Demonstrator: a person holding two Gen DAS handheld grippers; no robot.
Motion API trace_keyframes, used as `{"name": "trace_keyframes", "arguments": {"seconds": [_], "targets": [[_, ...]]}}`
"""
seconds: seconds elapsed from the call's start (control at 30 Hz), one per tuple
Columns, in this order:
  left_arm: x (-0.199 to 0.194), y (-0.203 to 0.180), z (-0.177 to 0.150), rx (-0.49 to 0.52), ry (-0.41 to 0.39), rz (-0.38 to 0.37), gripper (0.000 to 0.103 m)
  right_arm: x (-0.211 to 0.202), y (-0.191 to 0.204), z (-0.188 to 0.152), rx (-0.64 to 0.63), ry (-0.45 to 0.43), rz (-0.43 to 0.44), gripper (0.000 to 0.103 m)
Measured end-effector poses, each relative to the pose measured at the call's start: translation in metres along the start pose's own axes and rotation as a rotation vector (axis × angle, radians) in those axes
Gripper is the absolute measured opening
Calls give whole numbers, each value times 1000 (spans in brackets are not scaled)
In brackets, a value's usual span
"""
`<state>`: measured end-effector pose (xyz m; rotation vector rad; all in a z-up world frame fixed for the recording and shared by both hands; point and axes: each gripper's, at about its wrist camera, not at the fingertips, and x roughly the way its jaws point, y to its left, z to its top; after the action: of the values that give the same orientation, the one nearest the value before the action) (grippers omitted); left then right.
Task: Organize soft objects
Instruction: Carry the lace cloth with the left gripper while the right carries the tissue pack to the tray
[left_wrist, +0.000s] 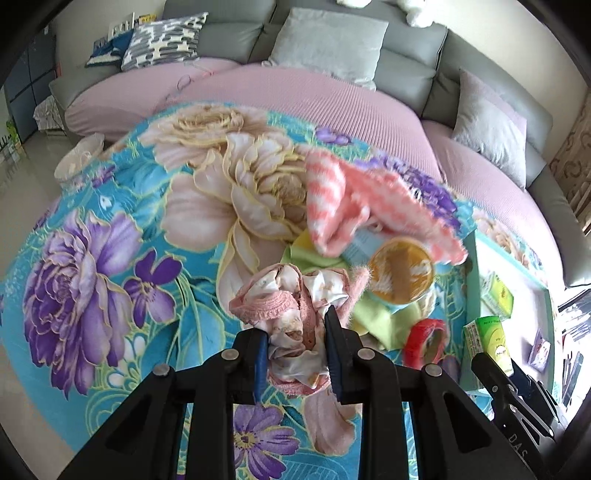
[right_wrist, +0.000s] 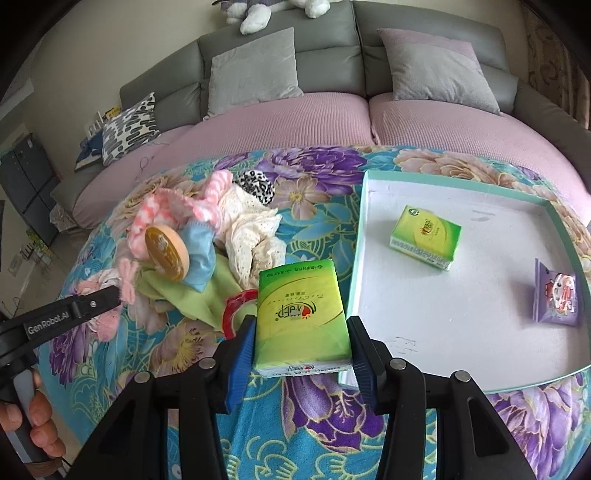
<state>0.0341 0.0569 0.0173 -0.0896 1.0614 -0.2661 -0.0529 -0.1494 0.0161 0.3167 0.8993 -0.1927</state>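
Just left of the tray (right_wrist: 476, 280), right claw (right_wrist: 301, 347) clamps the green tissue pack (right_wrist: 301, 317), long axis pointing forward; left claw (left_wrist: 297, 350) grips pink-trimmed cloth (left_wrist: 295, 314) above the blanket (left_wrist: 110, 221)

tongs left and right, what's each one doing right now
Left tongs: closed on a bunched pink cloth.
Right tongs: closed on a green tissue pack.
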Motion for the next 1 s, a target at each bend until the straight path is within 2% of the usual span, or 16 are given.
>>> {"name": "trace_keyframes", "arguments": {"seconds": [0.3,0.5,0.83,1.0], "targets": [[-14,-24,6,46,-43,-29,28,-8,-20,2,44,-22,-32,51],[-22,-60,8,129,-66,-78,28,-15,-46,5,104,-38,-70,51],[-17,-143,-8,332,-23,-165,28,-23,-108,3,231,-27,-180,51],[-6,-166,-17,400,16,-143,28,-25,-135,-1,287,-11,-217,51]]}}
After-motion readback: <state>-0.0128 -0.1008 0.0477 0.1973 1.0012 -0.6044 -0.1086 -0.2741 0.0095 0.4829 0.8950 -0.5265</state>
